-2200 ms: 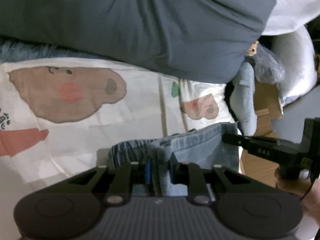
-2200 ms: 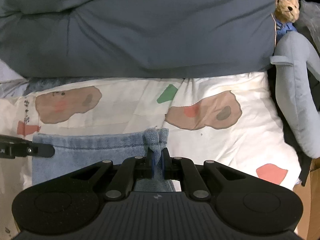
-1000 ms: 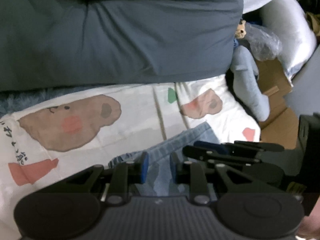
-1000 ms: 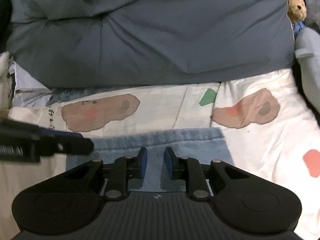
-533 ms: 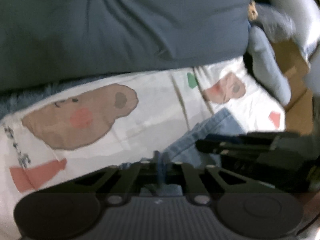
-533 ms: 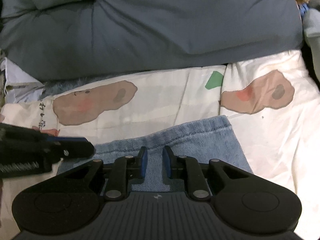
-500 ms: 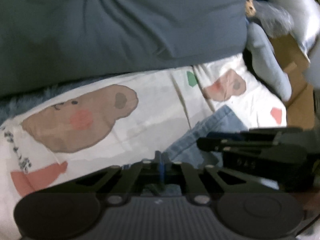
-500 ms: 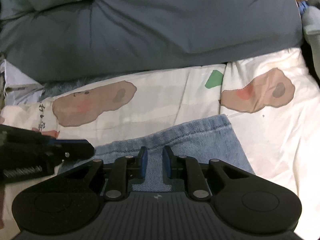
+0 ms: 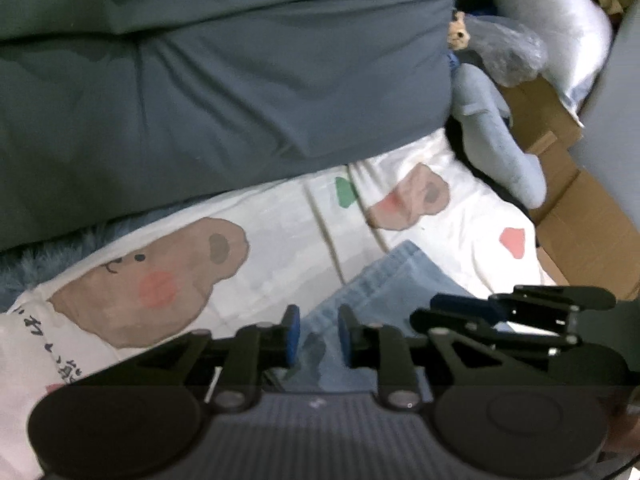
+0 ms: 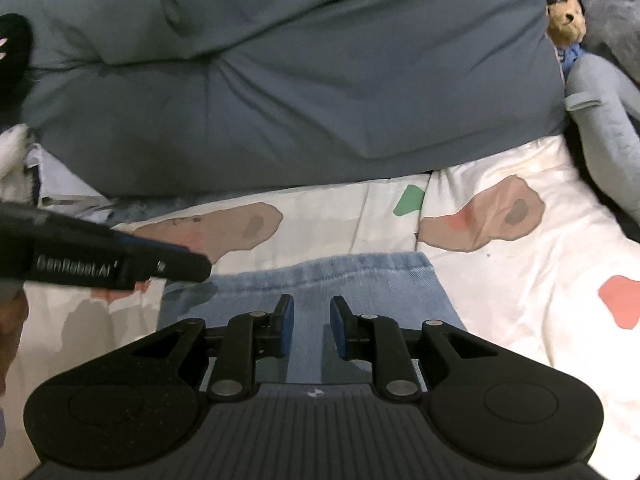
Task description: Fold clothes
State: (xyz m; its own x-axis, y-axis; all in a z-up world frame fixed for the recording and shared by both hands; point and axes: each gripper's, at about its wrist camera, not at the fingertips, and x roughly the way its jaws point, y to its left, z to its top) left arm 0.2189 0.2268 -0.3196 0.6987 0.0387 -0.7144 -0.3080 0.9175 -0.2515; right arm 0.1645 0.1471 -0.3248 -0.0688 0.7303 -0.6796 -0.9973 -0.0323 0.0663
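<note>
Folded light-blue jeans [image 10: 340,276] lie flat on the white bear-print sheet [image 10: 520,288]. My right gripper [image 10: 312,320] hovers over their near part; its jaws are opening and the blue pads grip nothing, with denim showing below the gap. My left gripper [image 9: 319,332] is over the jeans' [image 9: 400,280] left edge, its jaws also opening with only flat denim seen beneath them. Each gripper shows in the other's view: the left gripper [image 10: 160,264] at the jeans' left side, the right gripper [image 9: 460,312] low at the right.
A bulky dark grey-blue duvet [image 10: 300,80] fills the far side of the bed. A grey-blue plush toy [image 10: 600,128] and a small teddy bear [image 10: 566,20] sit at the right. Cardboard boxes [image 9: 580,208] stand past the bed's right edge. Fluffy blue blanket [image 9: 44,264] peeks out at the left.
The left gripper, shut half a second ago, now stands open. The right jaws widened slightly and that gripper shifted a little over the jeans. Both had held the denim edge earlier and let go.
</note>
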